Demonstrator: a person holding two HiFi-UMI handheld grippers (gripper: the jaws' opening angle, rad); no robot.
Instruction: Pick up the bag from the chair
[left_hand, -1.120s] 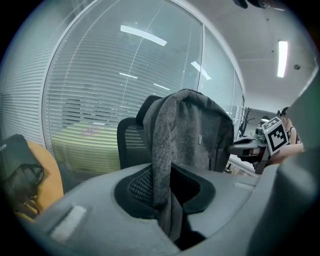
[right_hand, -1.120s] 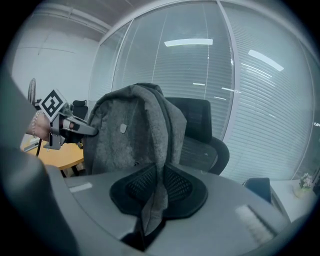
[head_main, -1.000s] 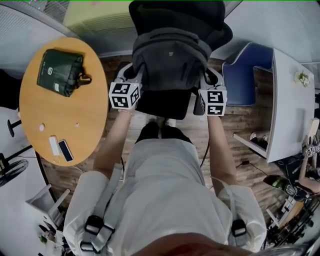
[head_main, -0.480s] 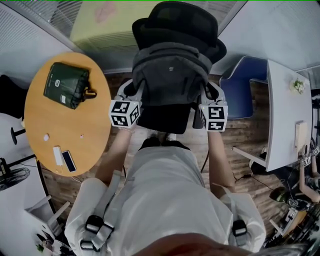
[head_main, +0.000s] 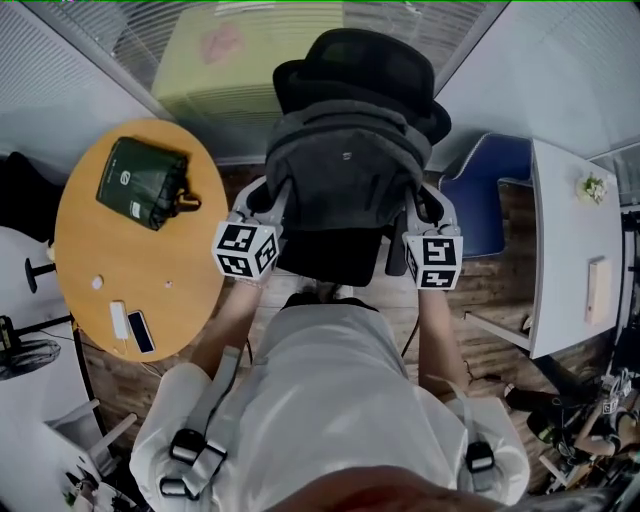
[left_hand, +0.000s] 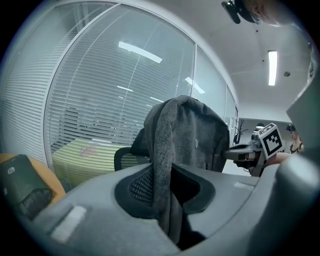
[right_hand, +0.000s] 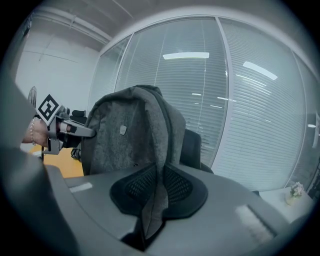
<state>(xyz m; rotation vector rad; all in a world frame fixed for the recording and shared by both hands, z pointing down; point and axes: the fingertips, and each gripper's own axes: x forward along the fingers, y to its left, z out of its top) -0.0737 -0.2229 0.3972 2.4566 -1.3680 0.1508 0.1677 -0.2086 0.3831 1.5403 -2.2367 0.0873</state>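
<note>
Left gripper (left_hand: 167, 190) fingers (left_hand: 137, 187) pinched on grey bag (left_hand: 195, 132) fabric; black chair (left_hand: 126, 156) behind, blinds (left_hand: 100, 100) beyond.

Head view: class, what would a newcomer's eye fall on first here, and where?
The grey backpack is dead centre, in front of the black office chair, with the left gripper and the right gripper each clamped on its fabric at either side. At the left, a dark green pouch lies on the round orange table.

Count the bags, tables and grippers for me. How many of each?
Bags: 2, the grey bag and the green bag
Tables: 2, the round table and the white table
Grippers: 2, the left gripper and the right gripper
Total: 6
</note>
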